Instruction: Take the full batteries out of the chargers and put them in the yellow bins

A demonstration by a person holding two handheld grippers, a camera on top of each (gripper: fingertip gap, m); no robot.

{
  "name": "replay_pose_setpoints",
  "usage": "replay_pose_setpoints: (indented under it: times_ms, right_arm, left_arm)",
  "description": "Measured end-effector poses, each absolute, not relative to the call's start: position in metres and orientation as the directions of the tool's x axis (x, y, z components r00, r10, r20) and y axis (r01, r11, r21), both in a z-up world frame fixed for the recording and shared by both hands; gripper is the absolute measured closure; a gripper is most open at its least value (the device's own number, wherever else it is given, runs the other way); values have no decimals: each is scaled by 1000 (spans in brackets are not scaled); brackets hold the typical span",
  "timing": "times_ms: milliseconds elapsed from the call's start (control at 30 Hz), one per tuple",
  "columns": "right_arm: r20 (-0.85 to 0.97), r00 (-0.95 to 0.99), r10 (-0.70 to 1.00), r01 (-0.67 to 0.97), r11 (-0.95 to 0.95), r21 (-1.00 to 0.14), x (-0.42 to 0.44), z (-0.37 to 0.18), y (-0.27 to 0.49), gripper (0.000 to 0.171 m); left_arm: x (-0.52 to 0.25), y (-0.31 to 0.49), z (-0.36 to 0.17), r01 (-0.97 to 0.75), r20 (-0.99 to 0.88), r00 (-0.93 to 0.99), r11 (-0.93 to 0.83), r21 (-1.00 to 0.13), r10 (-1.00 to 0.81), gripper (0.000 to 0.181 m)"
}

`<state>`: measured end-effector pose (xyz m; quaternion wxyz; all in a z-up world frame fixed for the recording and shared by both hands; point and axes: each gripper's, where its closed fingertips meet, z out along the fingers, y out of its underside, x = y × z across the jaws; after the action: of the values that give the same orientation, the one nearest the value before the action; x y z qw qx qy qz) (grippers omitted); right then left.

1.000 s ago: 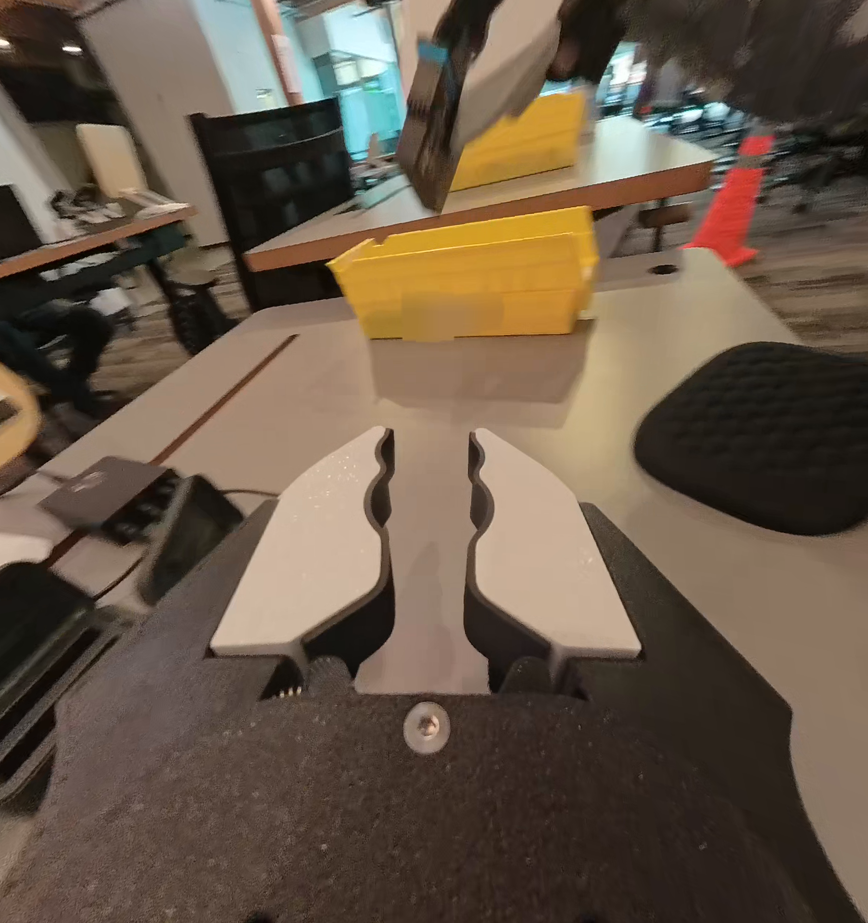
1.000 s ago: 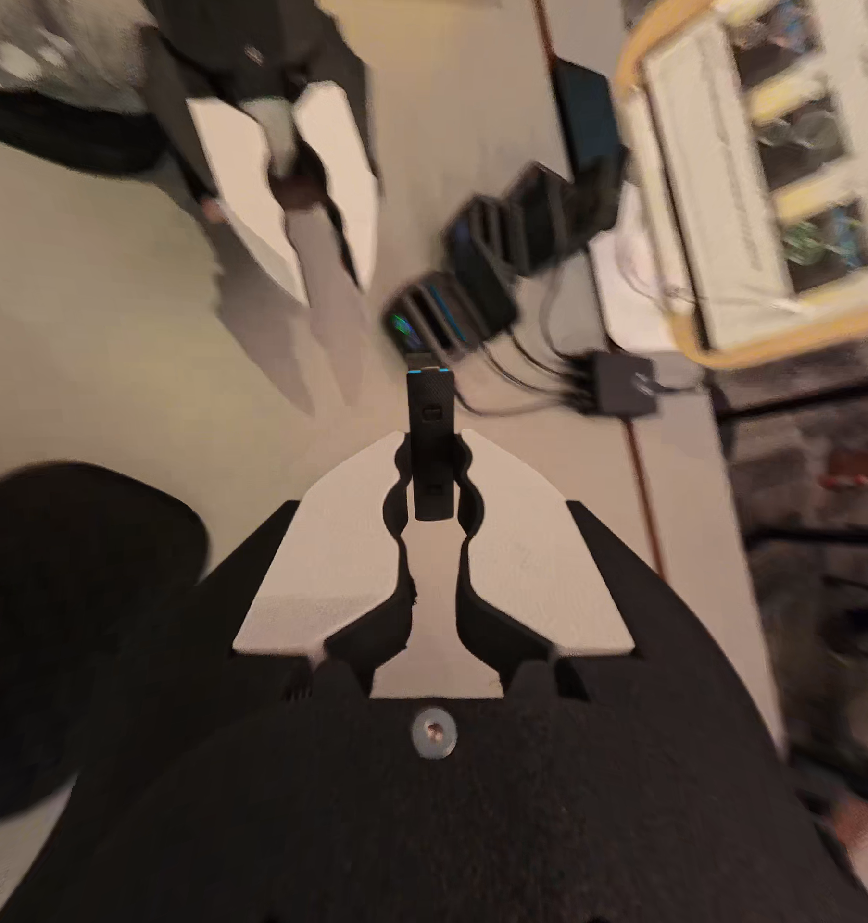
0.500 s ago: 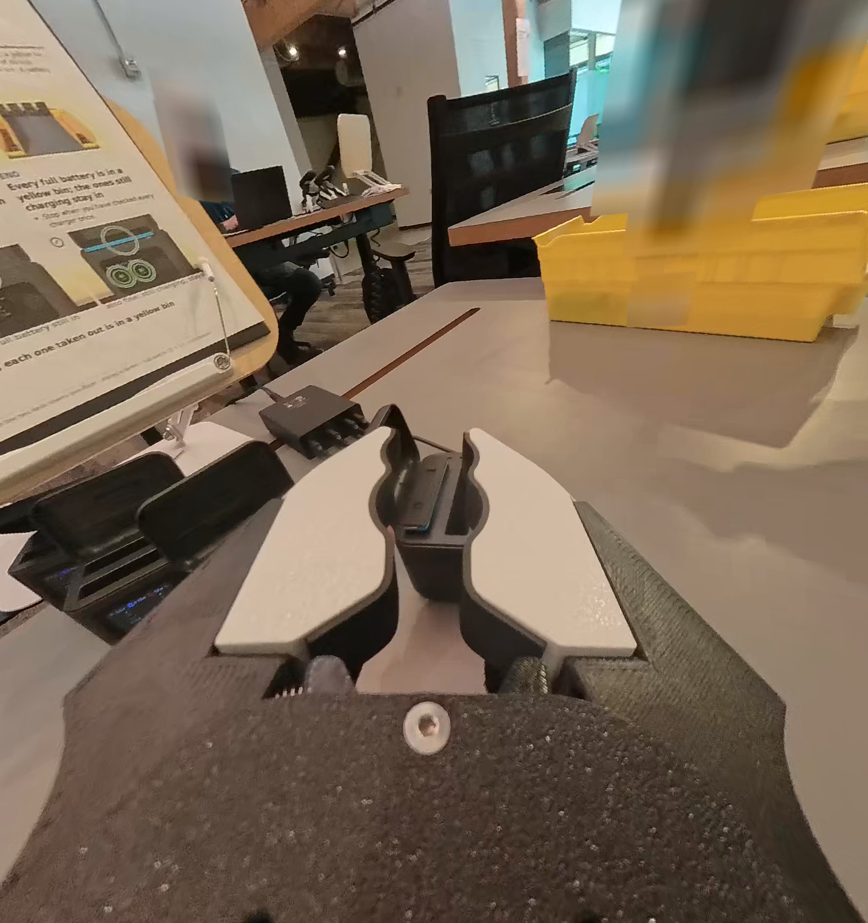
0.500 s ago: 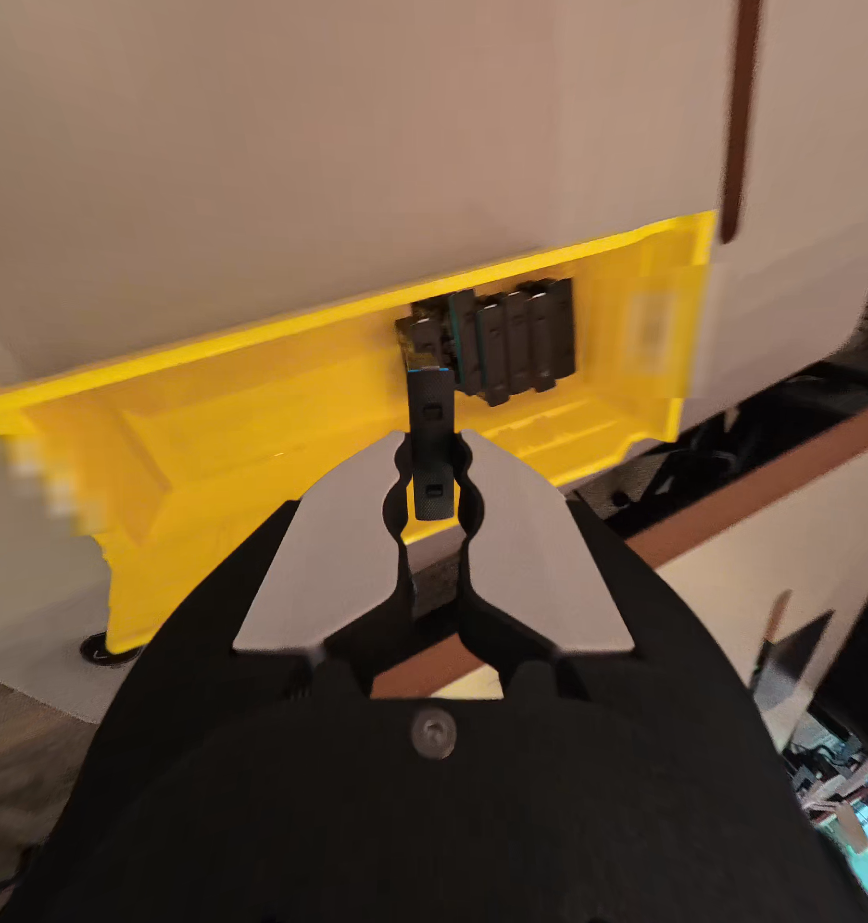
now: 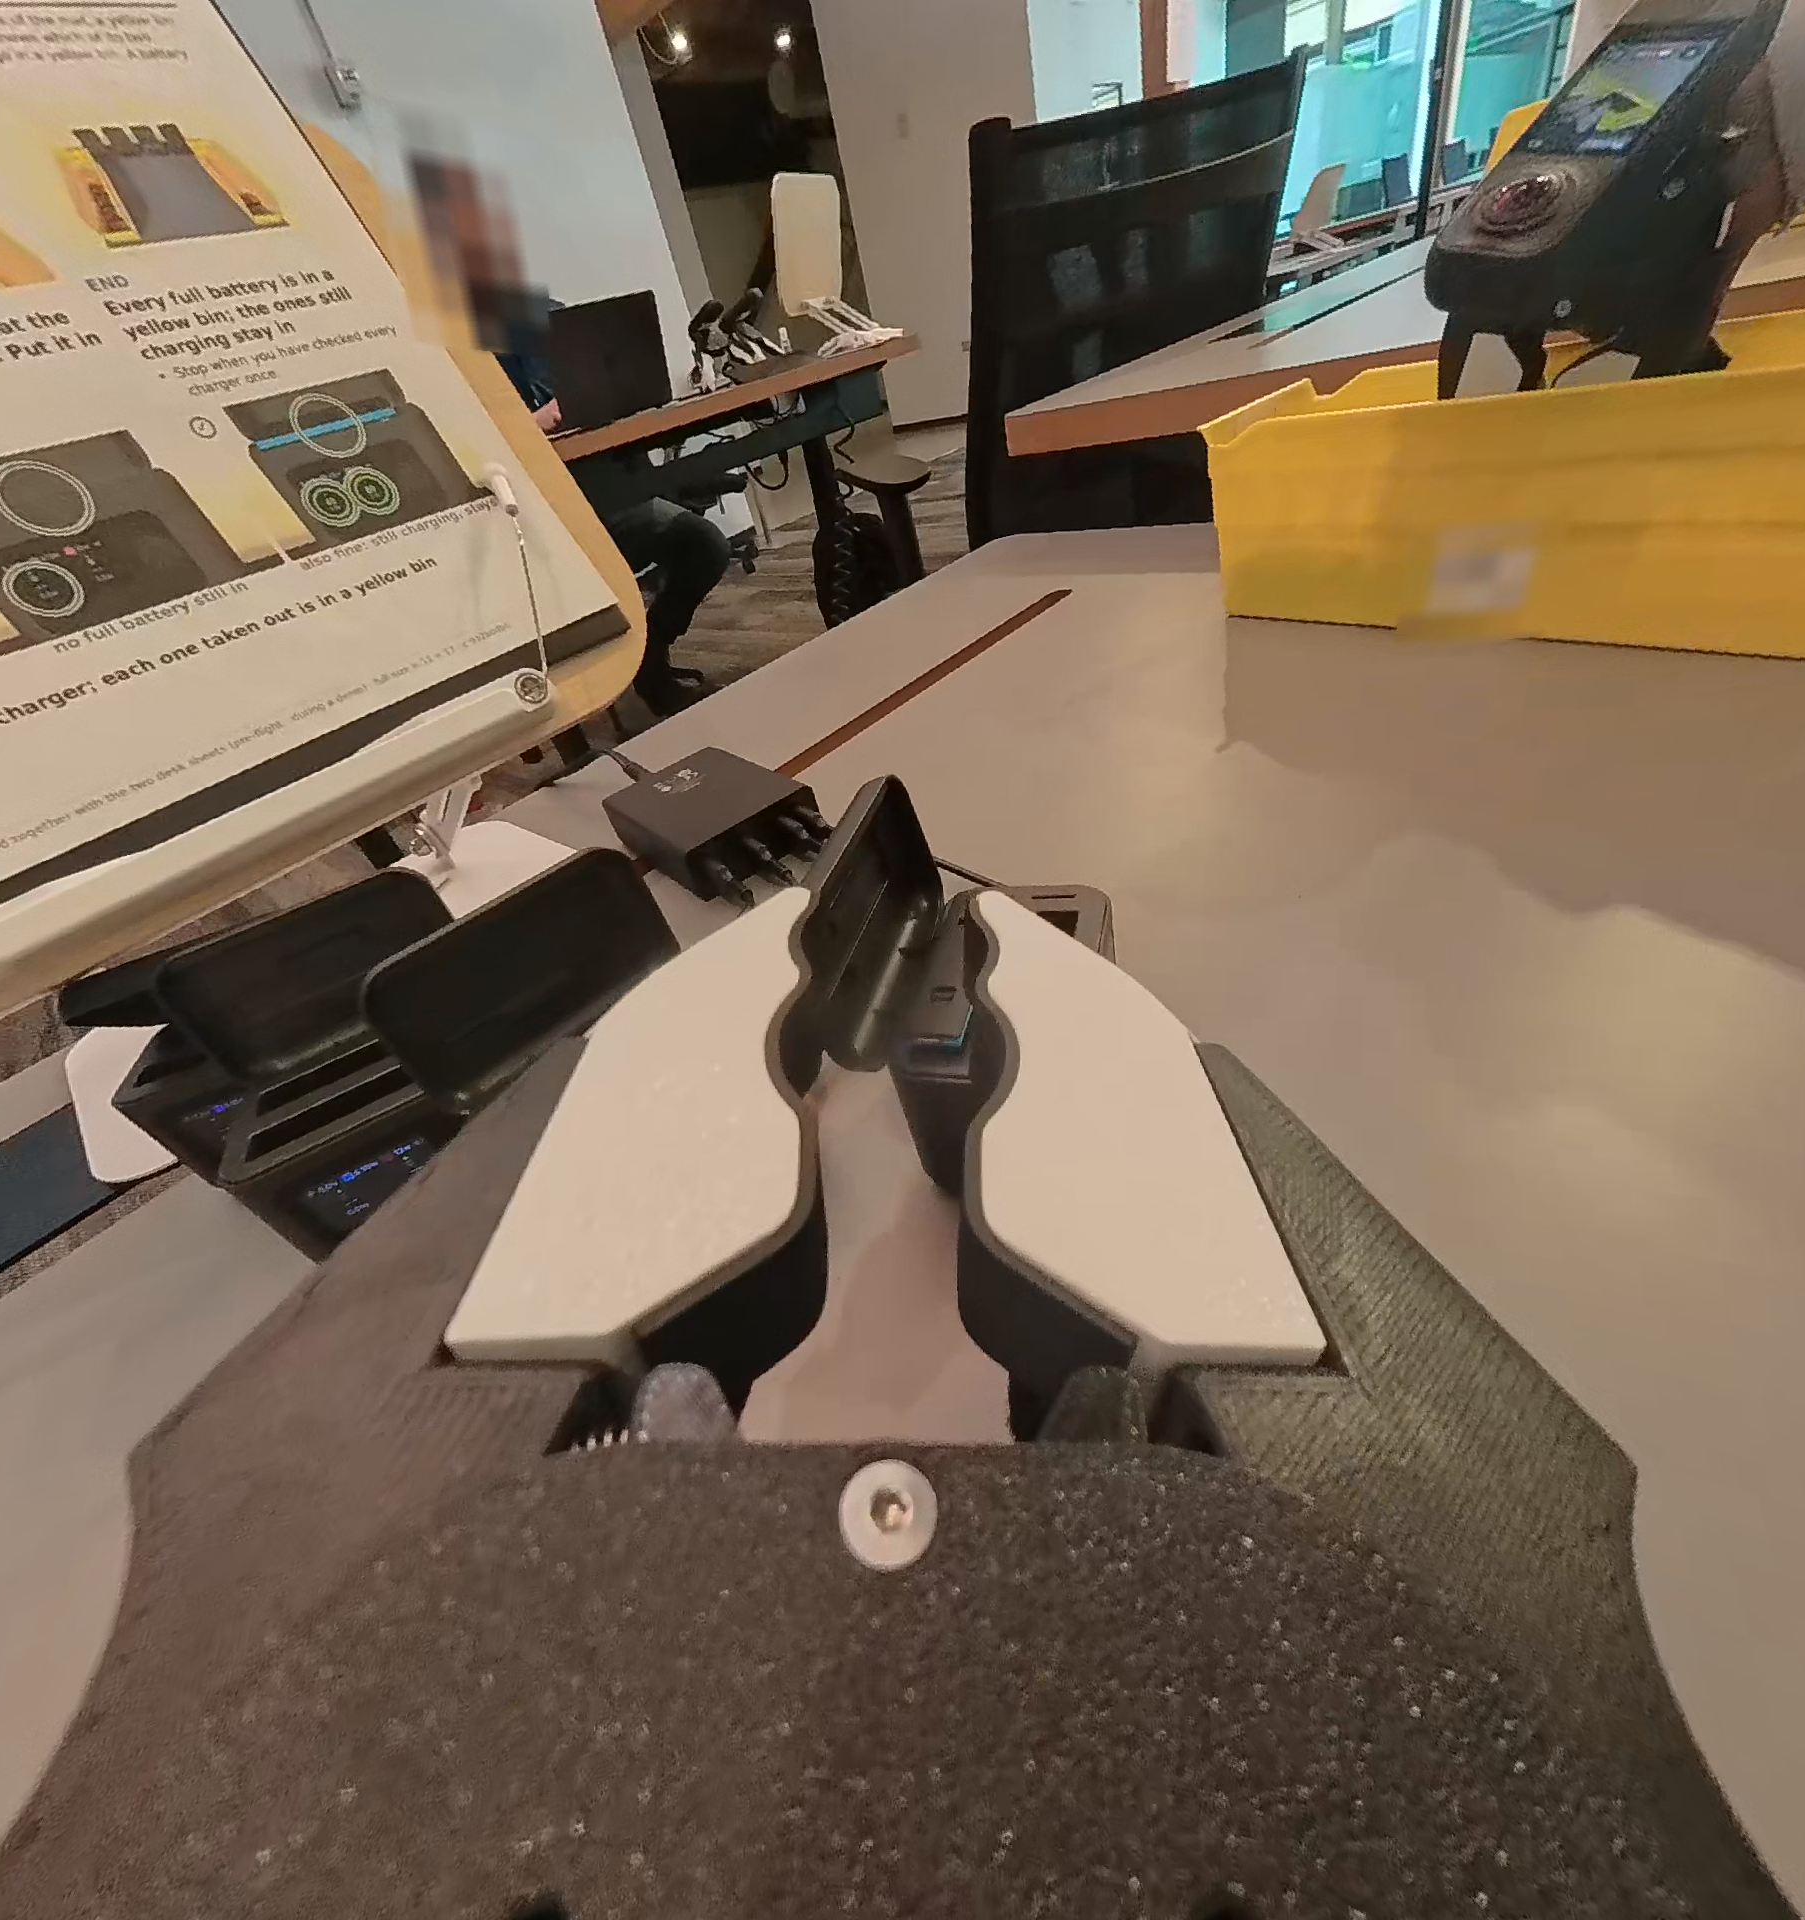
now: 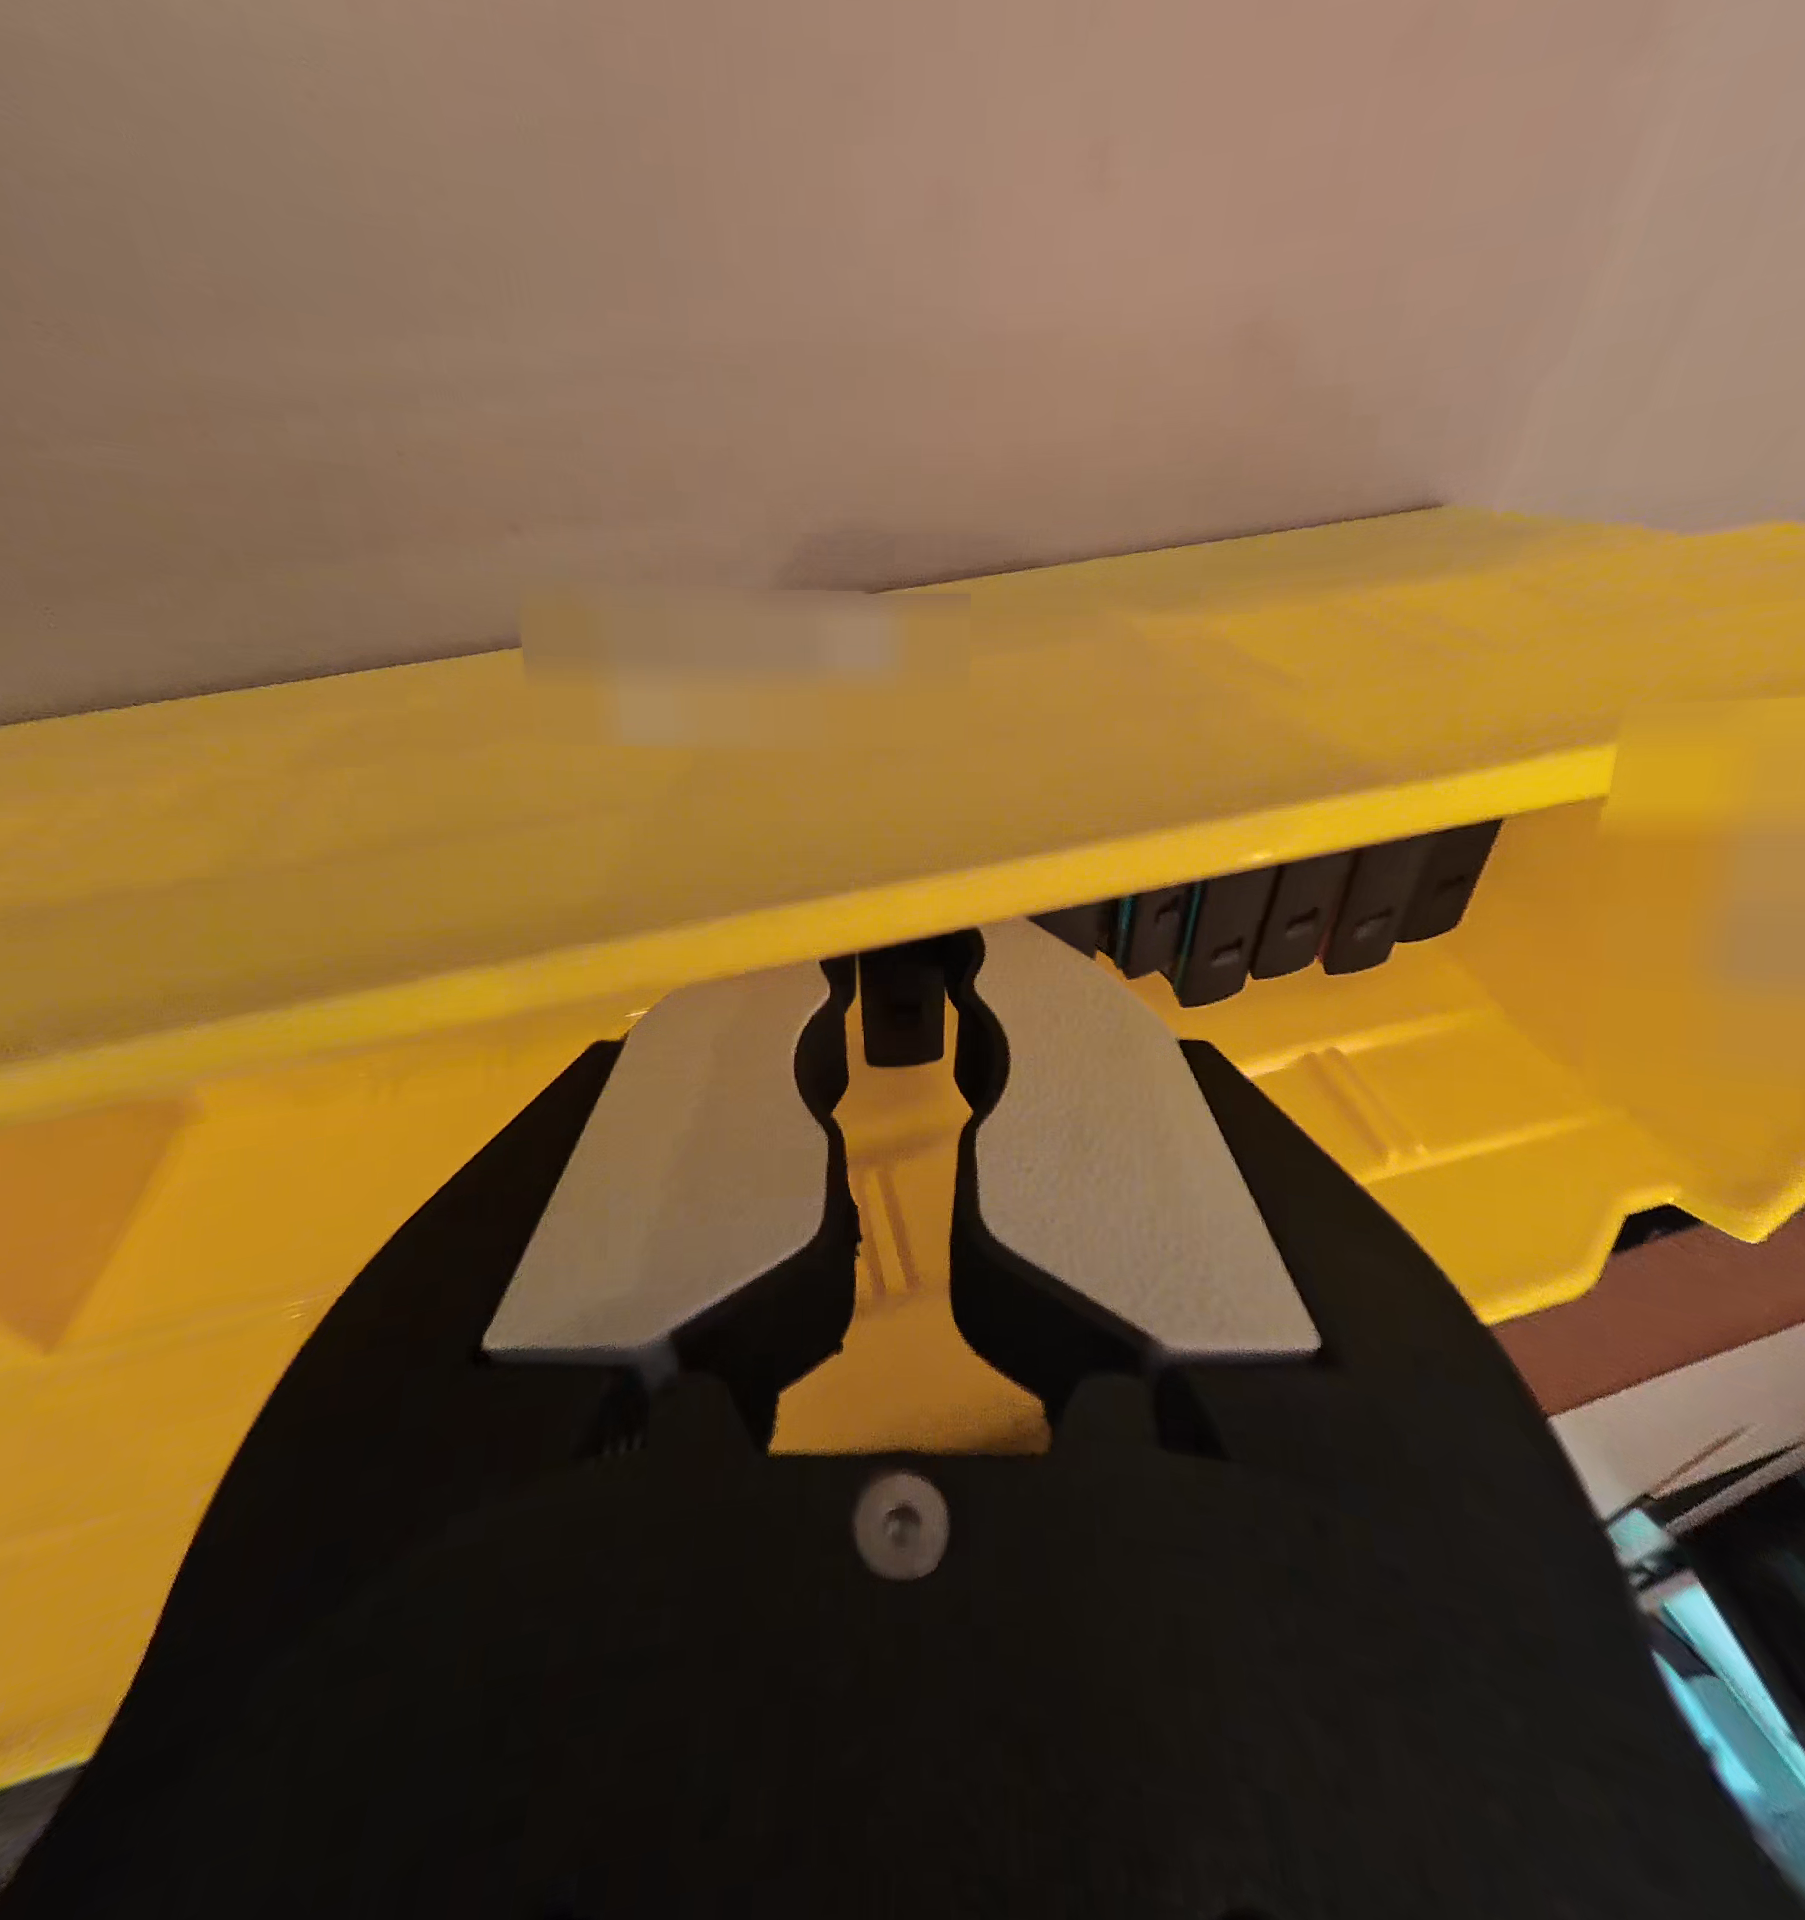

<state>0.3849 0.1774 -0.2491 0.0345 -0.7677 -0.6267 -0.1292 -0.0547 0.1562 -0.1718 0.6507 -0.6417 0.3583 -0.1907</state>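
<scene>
A: What is held by the right gripper (image 6: 903,1023)?

B: A battery (image 6: 900,1013) is clamped upright between its tips, inside the yellow bin (image 6: 669,821), a row of stored batteries (image 6: 1303,920) just to its right.

A: And the left gripper (image 5: 893,1023)?

B: It is parted around an open charger (image 5: 882,935); a battery's blue-edged end (image 5: 945,1023) is seen straight ahead, the lid close on the left.

Left gripper (image 5: 893,997) level, jaws parted, right gripper (image 6: 903,982) tilted down, clamped.
</scene>
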Motion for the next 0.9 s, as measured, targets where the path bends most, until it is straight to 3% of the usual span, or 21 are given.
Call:
replay_pose_setpoints:
  times_ms: [400,667,900]
  right_arm:
    - [402,235,885,968,-252,-9,380,-203,196,153]
    - [617,429,660,882,-159,-443,258,-91,210,136]
    - [429,532,730,663,-45,-747,116,-86,172,130]
  left_arm:
    - [-56,159,-176,-232,-228,677,91,-968,-700,155]
    - [-58,164,-184,-239,-188,673,31,-971,-716,139]
    - [-49,163,-221,-341,-112,623,-140,-929,-774,107]
